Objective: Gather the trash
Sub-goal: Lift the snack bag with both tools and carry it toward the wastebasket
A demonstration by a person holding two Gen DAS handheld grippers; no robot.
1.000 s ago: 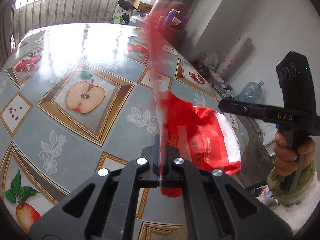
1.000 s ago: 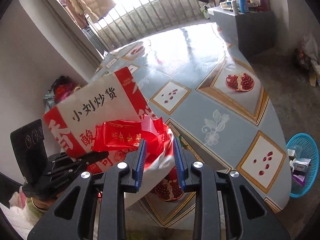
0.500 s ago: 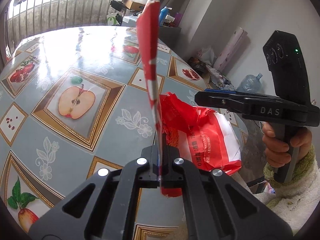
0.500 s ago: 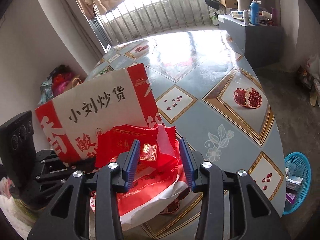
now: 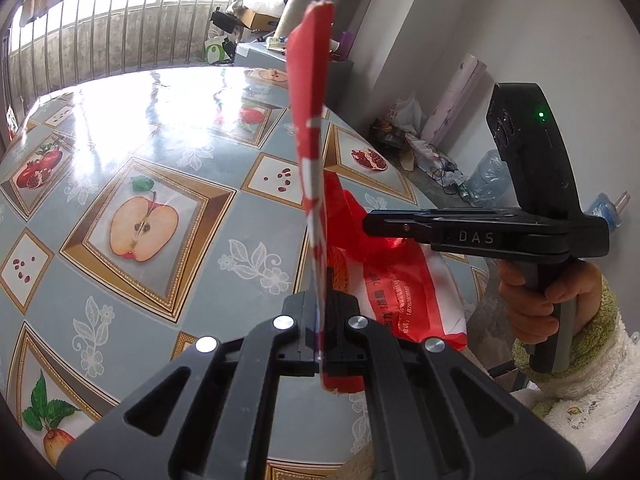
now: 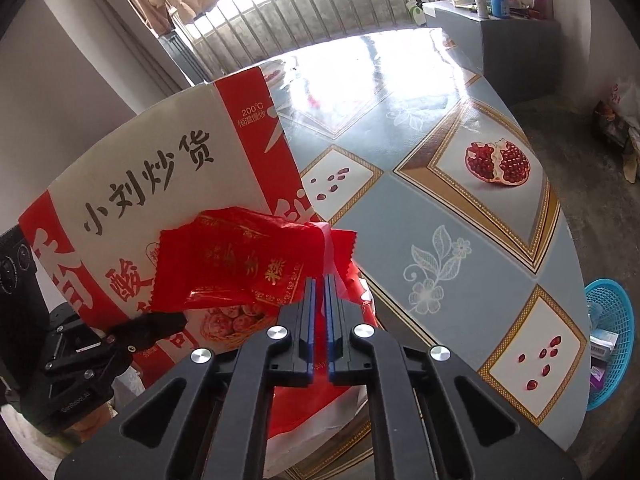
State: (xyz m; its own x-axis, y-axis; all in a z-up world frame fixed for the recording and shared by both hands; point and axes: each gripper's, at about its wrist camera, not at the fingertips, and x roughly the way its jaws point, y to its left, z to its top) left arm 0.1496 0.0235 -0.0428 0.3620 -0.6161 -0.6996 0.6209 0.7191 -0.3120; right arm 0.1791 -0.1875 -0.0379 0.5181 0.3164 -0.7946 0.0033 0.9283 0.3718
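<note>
Crinkled red foil wrapper (image 6: 248, 256) sits pinched in the right gripper (image 6: 319, 292), whose jaws have just closed, above the fruit-patterned surface (image 6: 460, 208); the left gripper (image 5: 320, 320) clamps a red-and-white paper bag (image 6: 152, 168) upright beside it.

Bright daylight floods through the barred window (image 5: 100, 32), glaring off the glossy desk (image 5: 120, 120); fisheye edges curve and darken.

Barred window (image 6: 320, 4) w/ bright daylight, grey walls (image 5: 500, 20) (concrete floor (image 6: 580, 152)).
</note>
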